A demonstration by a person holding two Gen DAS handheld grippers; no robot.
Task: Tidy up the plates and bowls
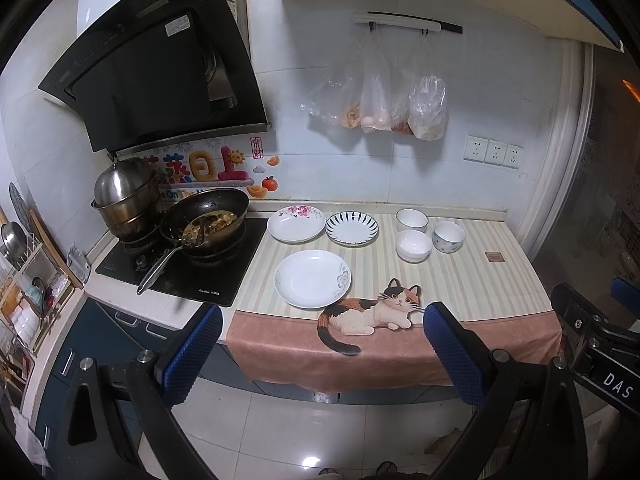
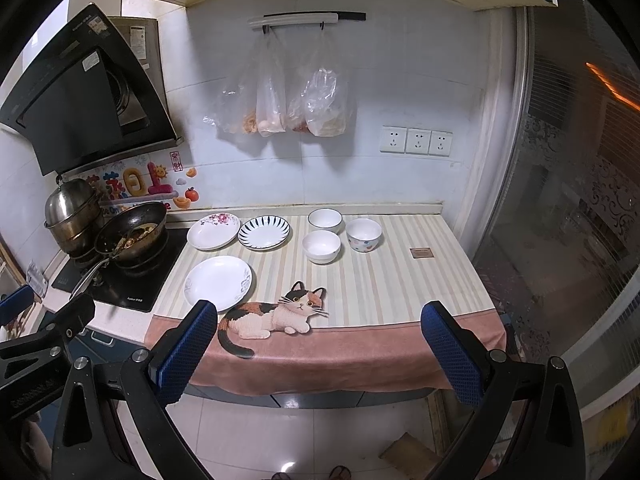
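Three plates lie on the striped cloth: a white plate (image 1: 313, 278) (image 2: 218, 283) near the front, a pink-flower plate (image 1: 296, 224) (image 2: 213, 231) and a blue-striped plate (image 1: 352, 228) (image 2: 264, 232) behind it. Three bowls stand to the right: a blue-rimmed white bowl (image 1: 412, 220) (image 2: 325, 221), a plain white bowl (image 1: 414, 245) (image 2: 321, 246) and a patterned bowl (image 1: 449, 236) (image 2: 363, 234). My left gripper (image 1: 322, 320) and right gripper (image 2: 320, 316) are open and empty, held in front of the counter's edge, away from the dishes.
A wok with food (image 1: 205, 220) (image 2: 132, 232) and a steel steamer pot (image 1: 126, 196) stand on the stove at left. A cat-print cloth (image 1: 400, 352) hangs over the counter front. Plastic bags (image 2: 280, 100) hang on the wall. A dish rack (image 1: 24, 280) stands far left.
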